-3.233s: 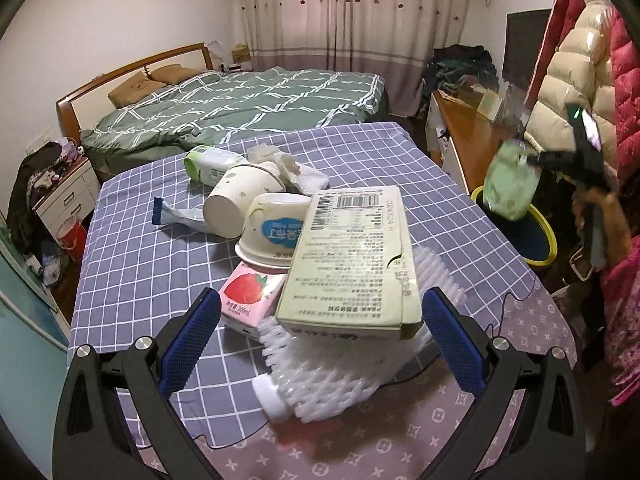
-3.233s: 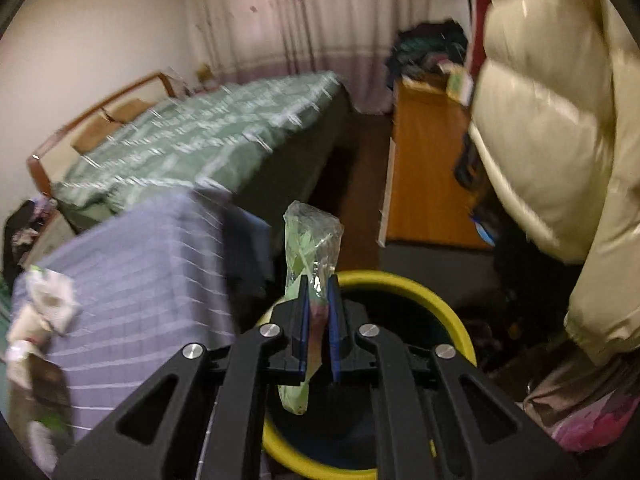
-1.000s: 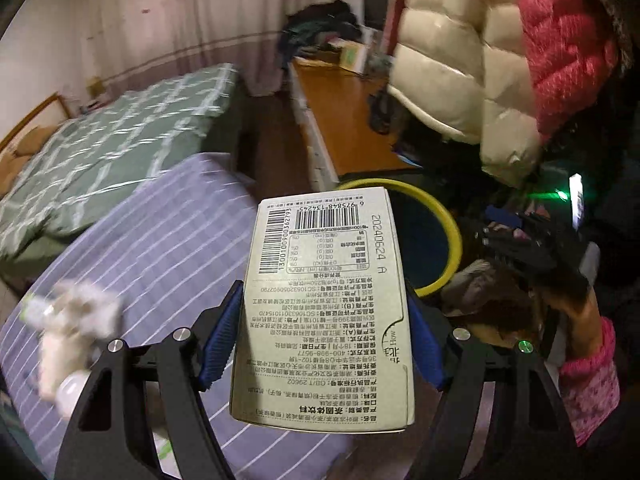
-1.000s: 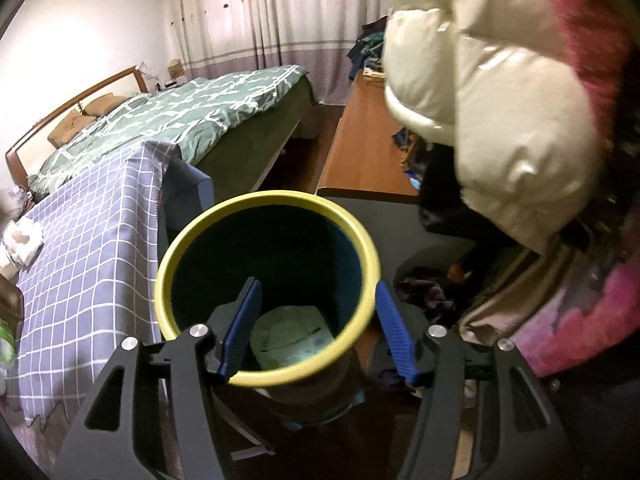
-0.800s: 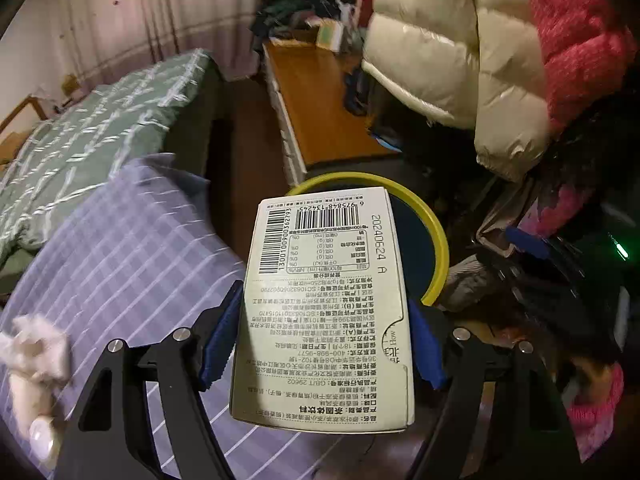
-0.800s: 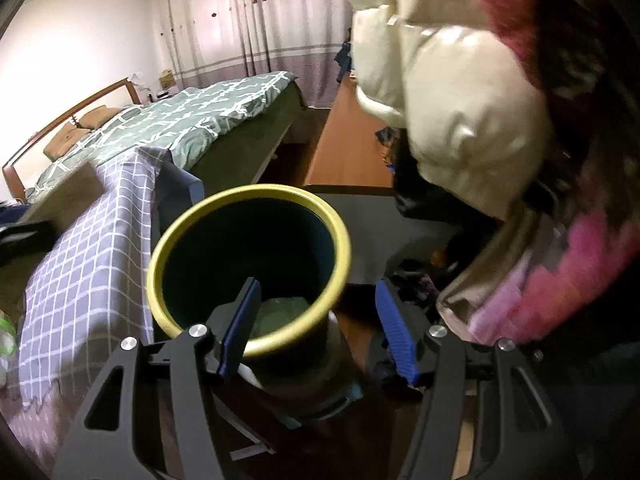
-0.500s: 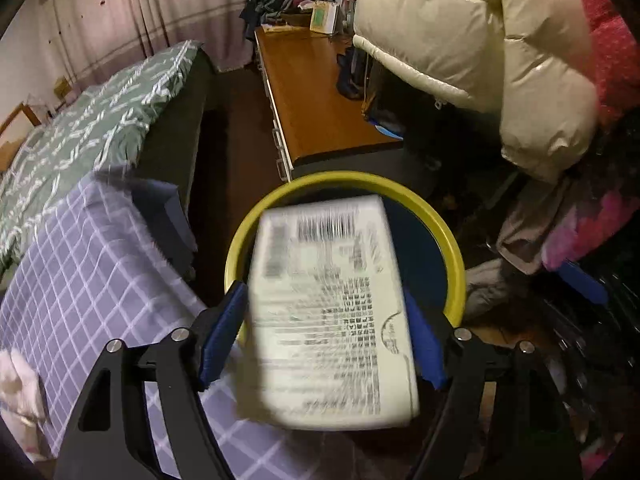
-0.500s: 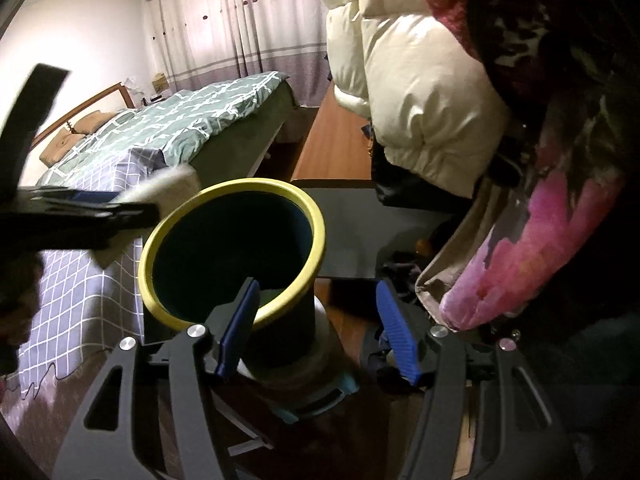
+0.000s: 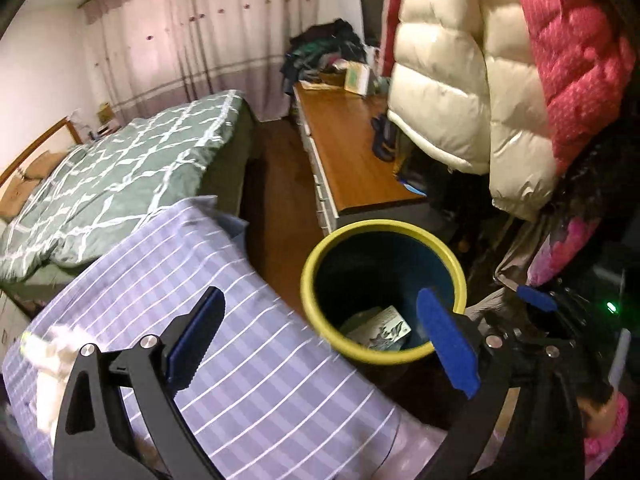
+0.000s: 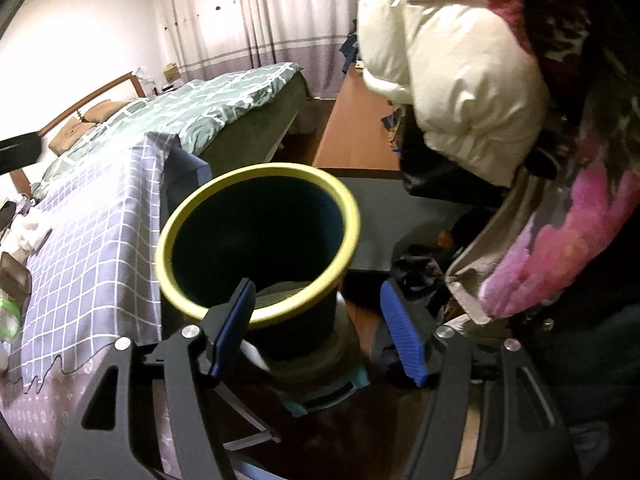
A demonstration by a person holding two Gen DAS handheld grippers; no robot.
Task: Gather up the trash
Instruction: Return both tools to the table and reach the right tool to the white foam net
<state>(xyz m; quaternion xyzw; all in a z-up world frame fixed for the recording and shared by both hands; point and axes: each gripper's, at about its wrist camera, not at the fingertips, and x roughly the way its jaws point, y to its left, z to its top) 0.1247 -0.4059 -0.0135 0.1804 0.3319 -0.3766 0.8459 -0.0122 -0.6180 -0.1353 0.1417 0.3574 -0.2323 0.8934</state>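
Bedroom: green-quilted bed (image 9: 120, 176), wooden dresser (image 9: 352, 152), drawn curtains (image 9: 208, 48), white wall (image 10: 80, 48).

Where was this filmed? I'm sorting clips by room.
A bedroom, most likely: a bed with a green checked duvet, long curtains along the far wall, and puffer coats hanging beside a wooden desk.

Each claw is built of matte black arms with triangular cut-outs and round silver screws at the pivots. The left claw (image 9: 320, 344) carries two blue ribbed pads (image 9: 448, 344); the right claw (image 10: 316, 332) has the same blue pads (image 10: 400, 336). At the lower right of the left wrist view a pink knitted sleeve (image 9: 604, 432) shows, and a small green light glows above it.
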